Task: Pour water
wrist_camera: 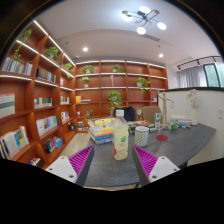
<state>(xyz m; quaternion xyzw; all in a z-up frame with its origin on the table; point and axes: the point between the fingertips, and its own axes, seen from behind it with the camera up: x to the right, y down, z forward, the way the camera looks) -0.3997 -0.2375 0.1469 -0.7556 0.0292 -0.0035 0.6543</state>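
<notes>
A pale bottle (121, 140) stands upright just ahead of the tongs (113, 160), in line with the gap between the spread pink pads (82, 158), blocking the straight path forward. Bare grey surface (185, 143) lies open to the right of the bottle. Farther back, a stack of boxes (101, 131) on the left and a white cup (142, 134) on the right narrow the way. Bookshelves (35, 95) close off the left side.
</notes>
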